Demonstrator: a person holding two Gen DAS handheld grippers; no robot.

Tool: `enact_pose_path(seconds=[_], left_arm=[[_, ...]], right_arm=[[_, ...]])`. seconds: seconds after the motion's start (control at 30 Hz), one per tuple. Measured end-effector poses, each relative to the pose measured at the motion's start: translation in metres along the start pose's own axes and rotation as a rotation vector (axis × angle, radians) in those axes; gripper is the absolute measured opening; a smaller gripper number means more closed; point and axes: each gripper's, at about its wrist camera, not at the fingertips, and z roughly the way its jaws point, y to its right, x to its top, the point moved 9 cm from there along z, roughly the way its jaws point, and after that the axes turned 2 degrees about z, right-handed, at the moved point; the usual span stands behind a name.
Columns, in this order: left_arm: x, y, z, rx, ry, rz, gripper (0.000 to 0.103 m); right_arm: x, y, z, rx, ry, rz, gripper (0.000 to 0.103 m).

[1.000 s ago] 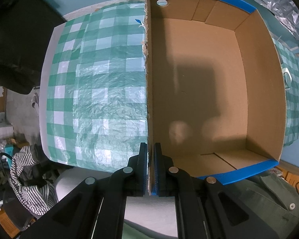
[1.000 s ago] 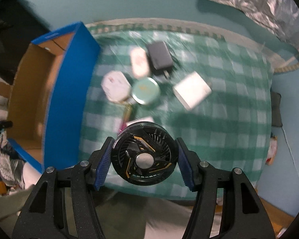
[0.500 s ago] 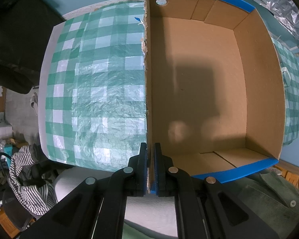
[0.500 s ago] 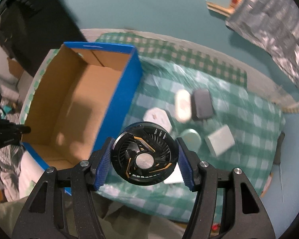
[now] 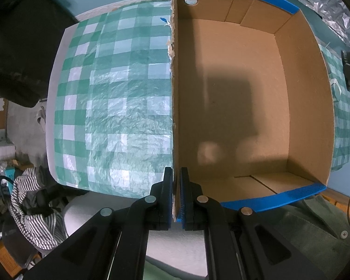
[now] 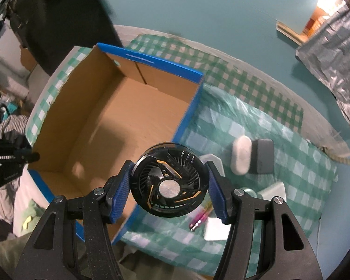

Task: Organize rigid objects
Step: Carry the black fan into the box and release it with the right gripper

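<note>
A blue cardboard box (image 5: 303, 191) with a bare brown inside stands open on the green checked tablecloth (image 5: 119, 98). My left gripper (image 5: 176, 196) is shut on the box's left wall near its front corner. In the right wrist view my right gripper (image 6: 168, 182) is shut on a round black fan (image 6: 169, 179) with orange marks, held in the air over the box's right wall (image 6: 186, 121). The box (image 6: 128, 121) lies to the left below it. The left gripper shows at the left edge of that view; the right gripper peeks in at the right edge of the left wrist view.
Right of the box on the cloth lie a white oval case (image 6: 241, 157), a dark grey block (image 6: 263, 155), a white hexagonal piece (image 6: 213, 161), a white square block (image 6: 274, 190), a pink pen-like item (image 6: 199, 219) and a white card (image 6: 215, 229). A striped garment (image 5: 32, 210) hangs below the table.
My right gripper has carried the fan leftward from above the loose objects to the box's right wall, rolling as it went. The left gripper has kept its grip and place.
</note>
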Motion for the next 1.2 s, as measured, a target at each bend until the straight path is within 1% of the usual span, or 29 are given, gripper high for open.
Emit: enact_pose_path(seconds=[0.33,0.57,0.83,0.97,1.1,1.2], left_arm=[[-0.004,-0.002,0.001,0.005,-0.011,-0.007,0.005],[-0.004,-0.002,0.002,0.004,-0.015,-0.011,0.005],[-0.005,-0.002,0.003,-0.003,-0.020,-0.018,0.005],[-0.005,-0.002,0.003,0.002,-0.021,-0.016,0.005],[-0.005,-0.001,0.004,0.003,-0.024,-0.015,0.005],[-0.005,0.000,0.004,0.012,-0.027,-0.008,0.005]], right_arm=[[0.018,-0.030,0.017,0.017,-0.018,-0.083,0.061],[0.026,-0.050,0.041,0.015,-0.052,-0.159,0.061],[0.020,-0.044,0.070,-0.025,-0.119,-0.161,0.061],[0.020,-0.046,0.071,-0.050,-0.117,-0.181,0.061],[0.023,-0.043,0.070,-0.071,-0.102,-0.171,0.062],[0.025,-0.042,0.068,-0.057,-0.097,-0.159,0.063]])
